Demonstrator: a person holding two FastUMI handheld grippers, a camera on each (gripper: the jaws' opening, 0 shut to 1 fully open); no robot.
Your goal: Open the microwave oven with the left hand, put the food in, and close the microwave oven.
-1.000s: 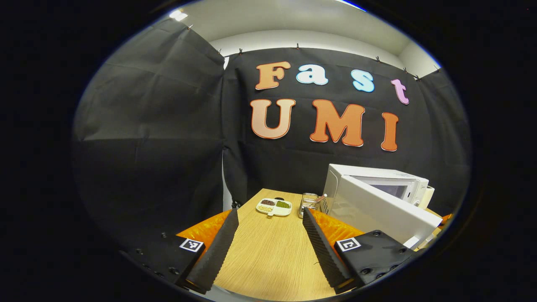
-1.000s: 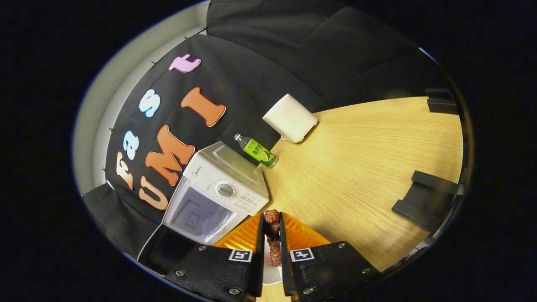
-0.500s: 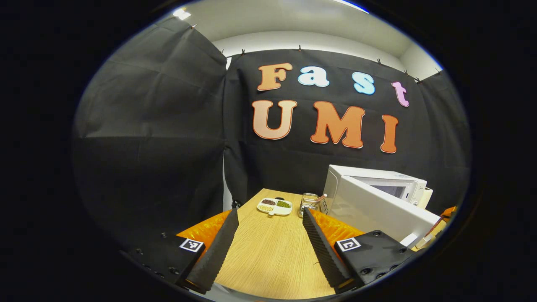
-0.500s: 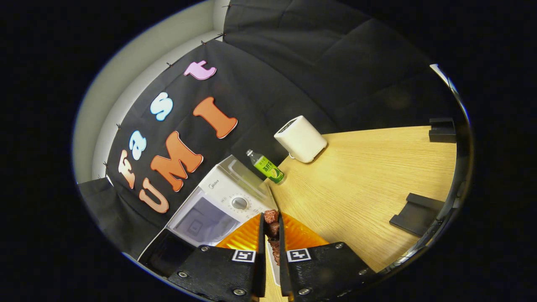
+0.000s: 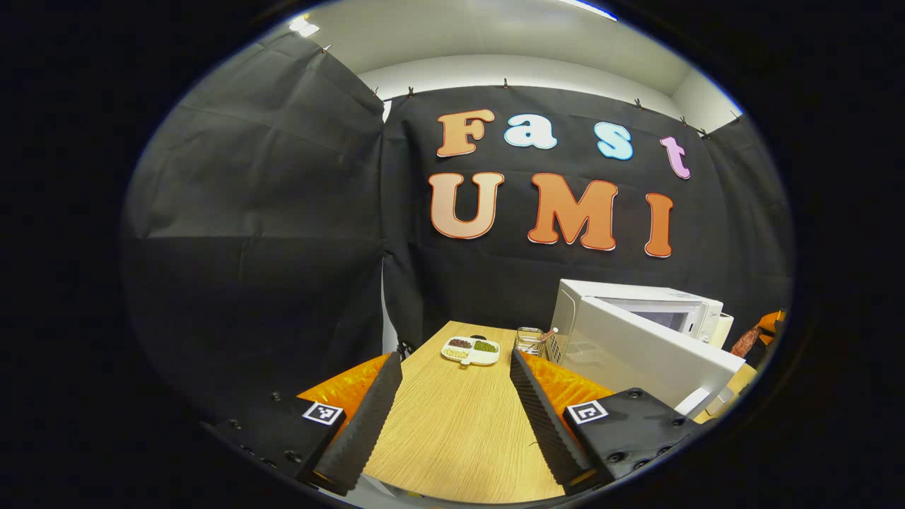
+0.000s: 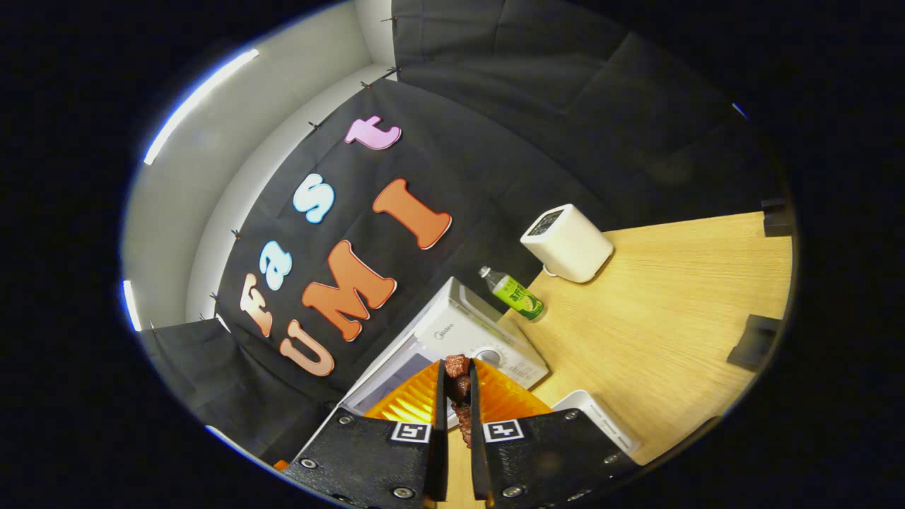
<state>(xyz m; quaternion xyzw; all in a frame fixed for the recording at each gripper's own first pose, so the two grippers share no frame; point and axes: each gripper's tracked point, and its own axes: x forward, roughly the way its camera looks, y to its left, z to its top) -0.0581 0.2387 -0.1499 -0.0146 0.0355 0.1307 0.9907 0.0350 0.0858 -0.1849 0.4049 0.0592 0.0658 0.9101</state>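
The white microwave (image 5: 622, 300) stands at the right of the wooden table, its door (image 5: 647, 357) swung open toward me. My left gripper (image 5: 454, 360) hovers open over the table, left of the door, with nothing between its fingers. My right gripper (image 6: 456, 366) is shut on a piece of dark brown meat (image 6: 459, 387), held above the microwave (image 6: 459, 332), whose dial panel shows just past the fingertips. In the left gripper view the meat (image 5: 744, 343) and an orange finger (image 5: 771, 324) of the right gripper appear at the far right, beside the microwave.
A white divided dish (image 5: 470, 350) with beans and a glass container (image 5: 530, 339) sit at the table's far end. A green bottle (image 6: 516, 293) and a white appliance (image 6: 567, 244) stand beyond the microwave. A white tray (image 6: 601, 422) lies near the right gripper; black blocks (image 6: 755, 339) lie at the table's edge.
The right gripper has moved with the meat toward the microwave, which now lies right under its fingertips. It has come into the left gripper view's far right. The left gripper barely moved.
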